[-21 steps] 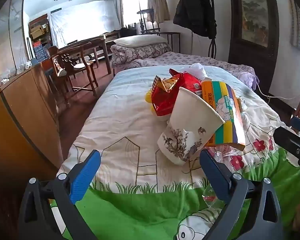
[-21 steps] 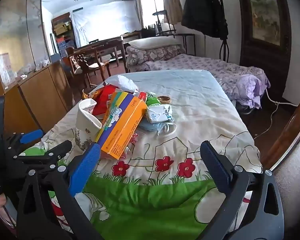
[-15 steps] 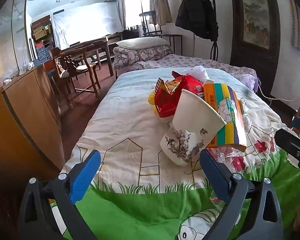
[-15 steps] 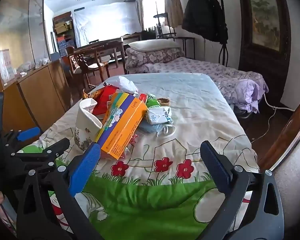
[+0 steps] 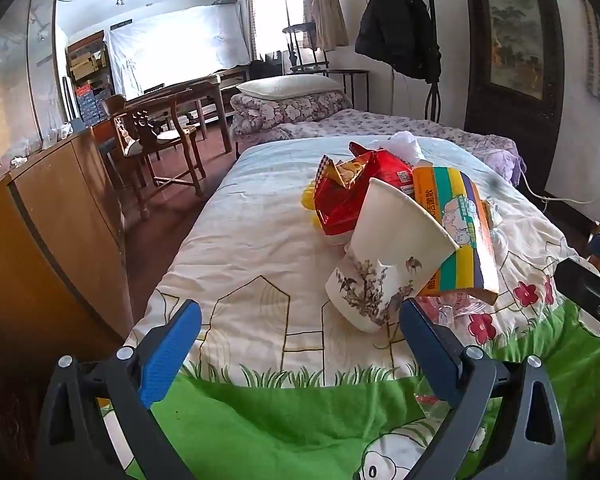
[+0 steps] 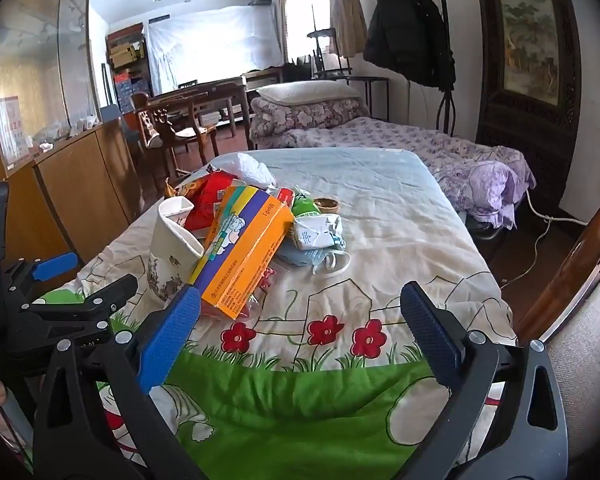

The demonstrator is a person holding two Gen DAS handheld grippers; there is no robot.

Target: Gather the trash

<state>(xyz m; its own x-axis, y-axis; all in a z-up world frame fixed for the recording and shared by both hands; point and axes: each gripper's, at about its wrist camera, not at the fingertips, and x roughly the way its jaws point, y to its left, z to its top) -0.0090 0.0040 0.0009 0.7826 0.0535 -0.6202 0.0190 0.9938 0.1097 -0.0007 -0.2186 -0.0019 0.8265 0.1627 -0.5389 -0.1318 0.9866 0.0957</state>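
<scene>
1. My left gripper [image 5: 300,334] hangs spread wide, holding nothing; the paper cup [image 5: 384,268] lies just ahead of its right finger.
2. My right gripper [image 6: 300,320] is equally spread; the orange box [image 6: 244,252] leans beyond its left finger, on the bedspread [image 6: 400,232].

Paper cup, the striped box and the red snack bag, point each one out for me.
paper cup [image 5: 384,256], left wrist view, on its white outer wall above the printed branches.
striped box [image 6: 244,256], right wrist view, on its orange side panel.
red snack bag [image 5: 340,200], left wrist view, on its red front face.
</scene>
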